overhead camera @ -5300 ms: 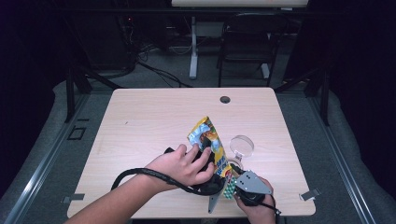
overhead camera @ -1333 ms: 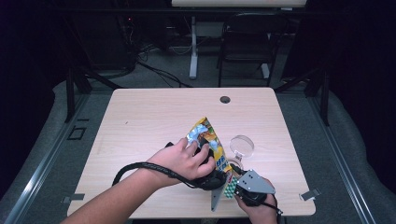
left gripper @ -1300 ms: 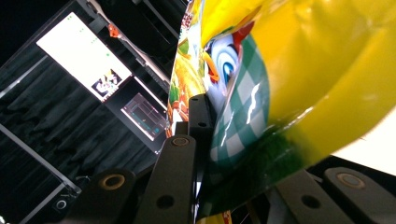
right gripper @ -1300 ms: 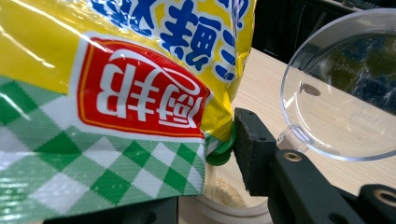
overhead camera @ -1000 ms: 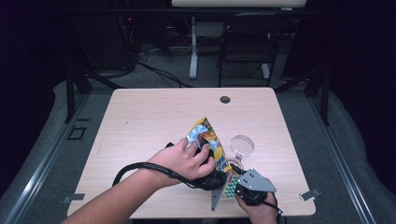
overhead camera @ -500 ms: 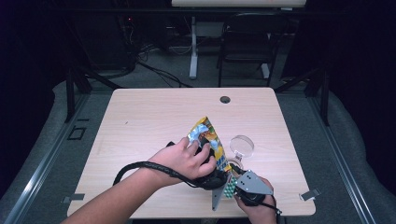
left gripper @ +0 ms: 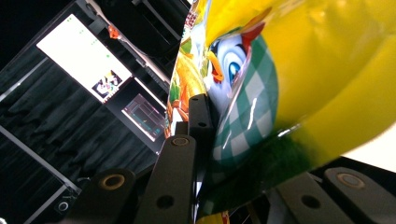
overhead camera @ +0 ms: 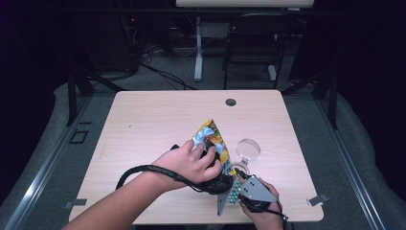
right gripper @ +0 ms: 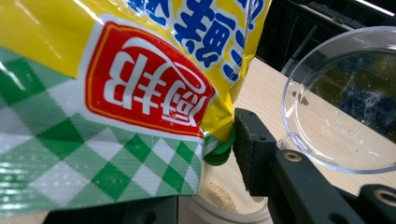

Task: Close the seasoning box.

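left gripper (overhead camera: pixel 210 165) near the desk (overhead camera: pixel 143 120)'s front edge, jaws pinching the snack bag (overhead camera: pixel 210 139): glossy crinkly foil, light, soft, slippery, likely crushable contents; best taken by the flat seam. further right, right gripper (overhead camera: pixel 234 189) with jaws pinching the bag's lower edge. beside it, clear hard plastic lid (overhead camera: pixel 248 150) over a round tub (right gripper: pixel 224 205).

Both forearms are bare, no sleeves. The left tongs (overhead camera: pixel 218 179) are black, trailing a black looped cable. The right tongs (overhead camera: pixel 234 189) carry a grey three-cornered plate. Their black jaws show round brass-ringed screw holes.
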`<action>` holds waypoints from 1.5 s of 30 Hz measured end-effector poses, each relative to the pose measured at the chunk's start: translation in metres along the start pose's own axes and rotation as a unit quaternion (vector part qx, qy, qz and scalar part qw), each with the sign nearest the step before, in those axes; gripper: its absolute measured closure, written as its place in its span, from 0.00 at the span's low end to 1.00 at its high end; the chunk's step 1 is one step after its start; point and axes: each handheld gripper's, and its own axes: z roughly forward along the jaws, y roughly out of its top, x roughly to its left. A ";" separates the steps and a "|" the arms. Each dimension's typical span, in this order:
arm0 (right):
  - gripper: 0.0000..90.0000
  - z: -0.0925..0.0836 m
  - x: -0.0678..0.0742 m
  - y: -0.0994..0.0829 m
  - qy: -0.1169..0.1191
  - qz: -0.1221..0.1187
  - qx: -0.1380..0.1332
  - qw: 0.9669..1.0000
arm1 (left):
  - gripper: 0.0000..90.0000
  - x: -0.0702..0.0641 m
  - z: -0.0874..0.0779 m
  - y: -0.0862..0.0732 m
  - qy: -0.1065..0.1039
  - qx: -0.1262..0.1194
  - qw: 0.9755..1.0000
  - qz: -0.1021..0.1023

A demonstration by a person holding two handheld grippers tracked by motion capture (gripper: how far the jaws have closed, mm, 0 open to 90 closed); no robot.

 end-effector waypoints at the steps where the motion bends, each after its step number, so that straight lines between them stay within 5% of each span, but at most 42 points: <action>1: 0.78 0.000 0.000 0.000 0.000 0.000 0.000 1.000 | 0.95 0.001 0.000 0.000 0.000 0.000 1.000 0.001; 45: 0.78 0.000 -0.003 -0.002 0.024 0.033 0.003 0.999 | 0.95 0.004 0.002 0.003 -0.009 -0.004 1.000 0.004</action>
